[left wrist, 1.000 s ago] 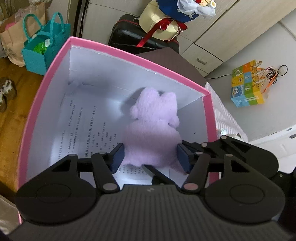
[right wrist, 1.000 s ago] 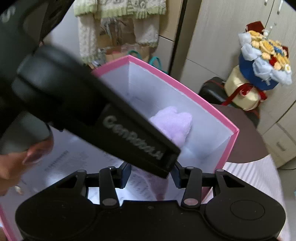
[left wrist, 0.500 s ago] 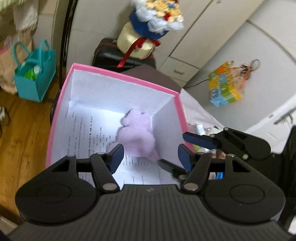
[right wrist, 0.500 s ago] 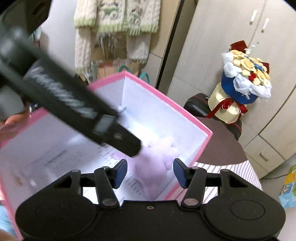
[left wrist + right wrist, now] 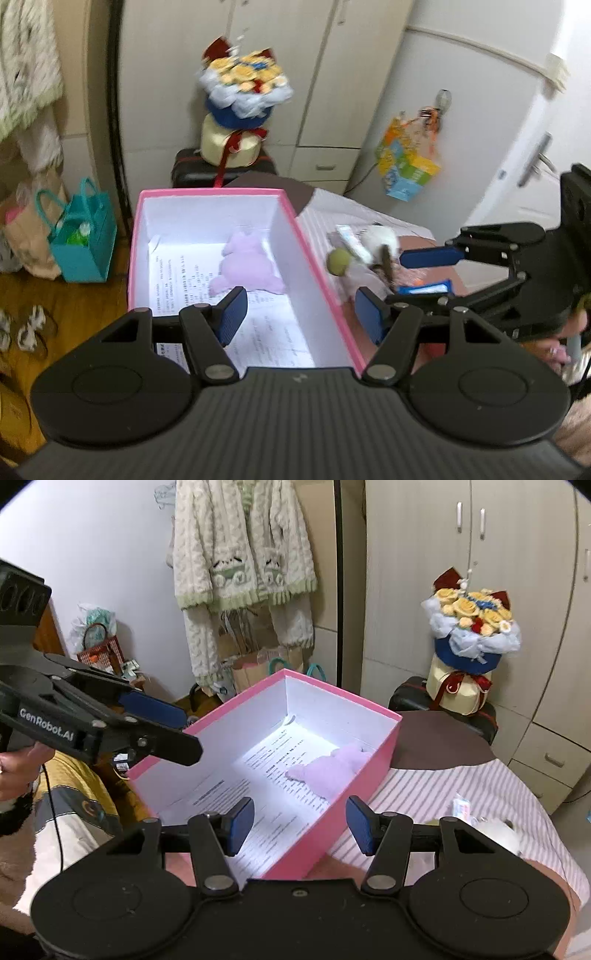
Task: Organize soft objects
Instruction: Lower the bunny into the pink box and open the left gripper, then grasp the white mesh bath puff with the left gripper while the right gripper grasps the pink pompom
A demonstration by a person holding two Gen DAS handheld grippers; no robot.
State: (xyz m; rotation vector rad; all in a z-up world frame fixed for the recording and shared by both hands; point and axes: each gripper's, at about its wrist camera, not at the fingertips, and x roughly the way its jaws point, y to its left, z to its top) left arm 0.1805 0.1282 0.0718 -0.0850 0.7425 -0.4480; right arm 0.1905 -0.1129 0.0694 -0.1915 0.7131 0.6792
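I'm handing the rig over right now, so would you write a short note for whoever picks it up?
Left gripper: open, nothing between the jaws.
Right gripper: open, empty too.
Purple plush toy: lying on the printed paper inside the pink box, at its far end.
Done: that one toy is stowed.
Left: a white plush, a green ball and some small packets on the striped cloth beside the box; the soft ones probably go in next.

Black tool, blue pads
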